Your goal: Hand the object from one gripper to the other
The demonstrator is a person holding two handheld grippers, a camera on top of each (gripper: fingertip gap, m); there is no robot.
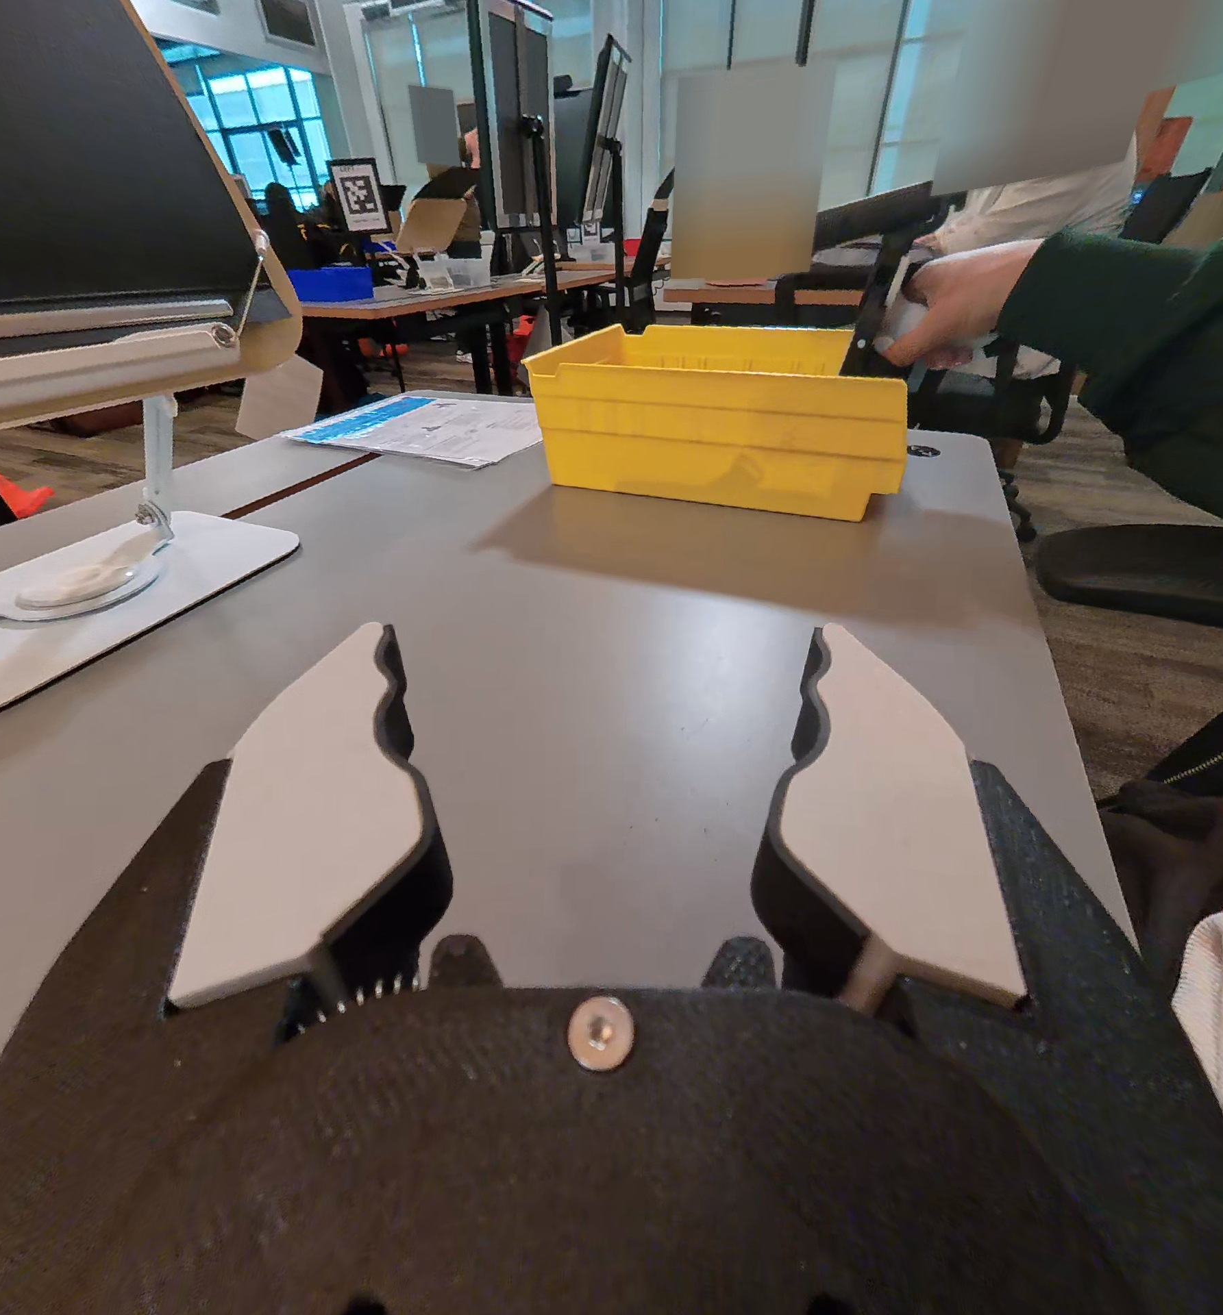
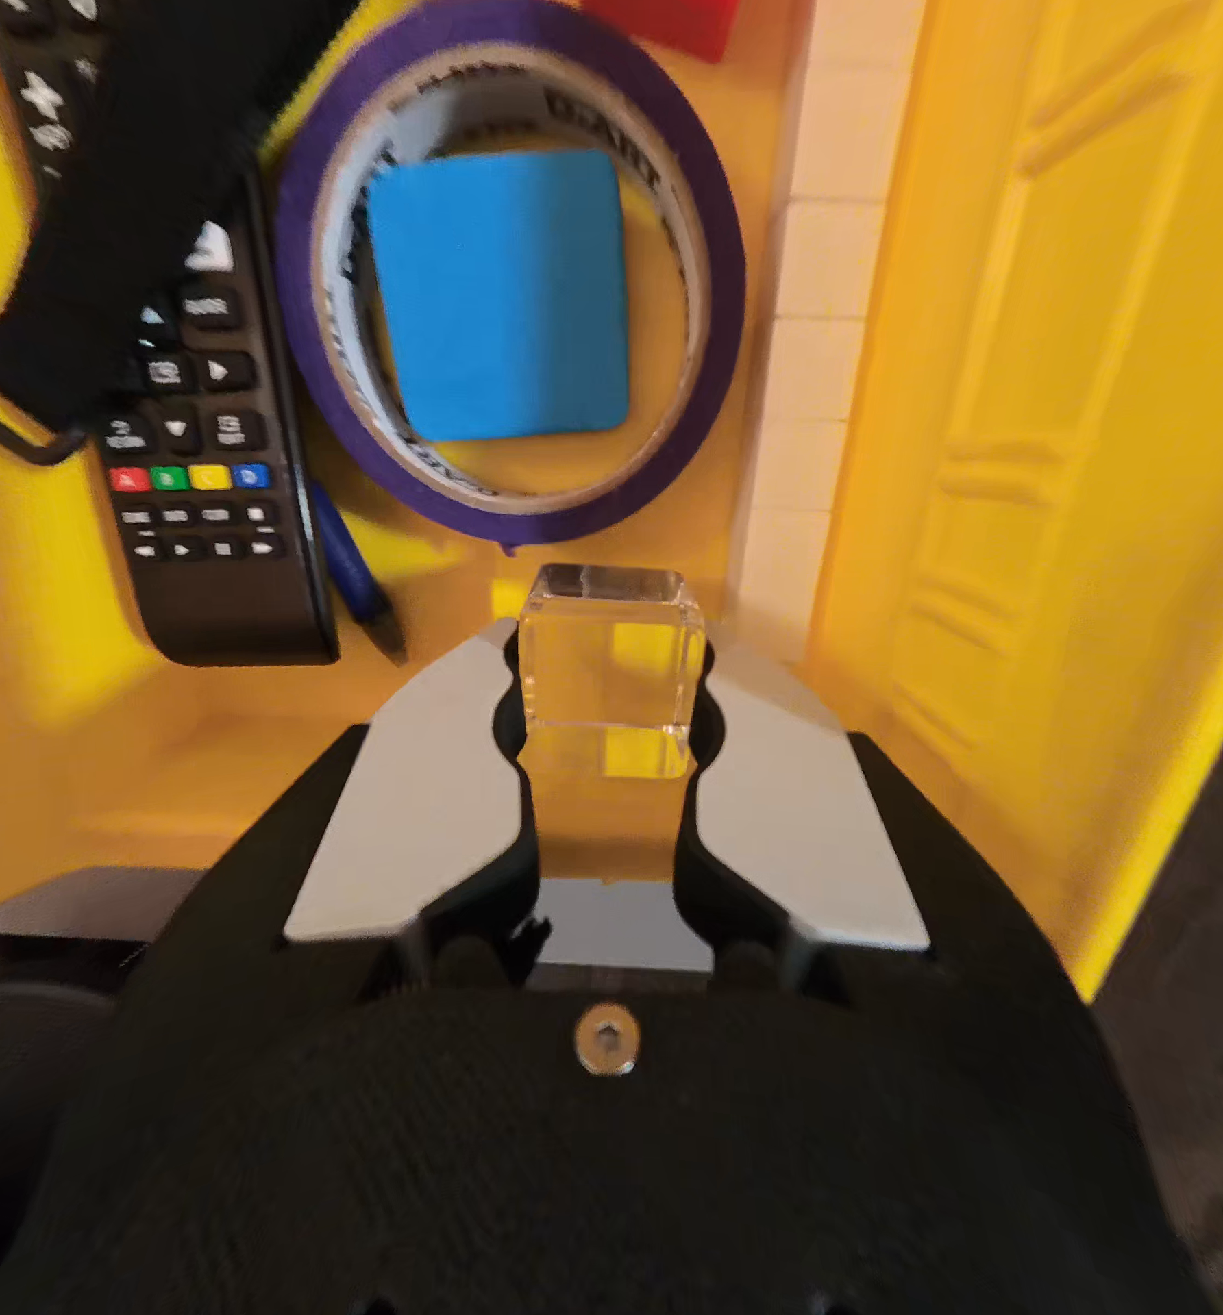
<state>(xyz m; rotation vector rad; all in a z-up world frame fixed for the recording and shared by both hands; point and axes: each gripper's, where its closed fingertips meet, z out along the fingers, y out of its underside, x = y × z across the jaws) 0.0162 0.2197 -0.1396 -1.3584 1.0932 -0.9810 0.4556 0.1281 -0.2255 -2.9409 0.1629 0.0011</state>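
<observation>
While the left gripper [image 1: 605,669] waits low over the grey tabletop [image 1: 594,569], jaws spread wide and holding nothing, the right gripper [image 2: 608,665] is down inside the yellow bin [image 2: 1021,427] with its jaws closed in on a clear cube [image 2: 612,669], pinched by two opposite faces right at the tips. That block looks like solid acrylic or glass: rigid, smooth, likely slick, and heavier than its size suggests, so my bet is the receiving jaws should take the two free faces square-on, not the edges. Around it in the bin: a roll of purple tape [image 2: 509,284] at twelve o'clock of the cube with a blue block [image 2: 498,295] sitting inside its ring, a black remote [image 2: 202,455] at ten o'clock, a blue pen [image 2: 355,576] beside that, and a pale tiled strip [image 2: 818,320] at one o'clock.
</observation>
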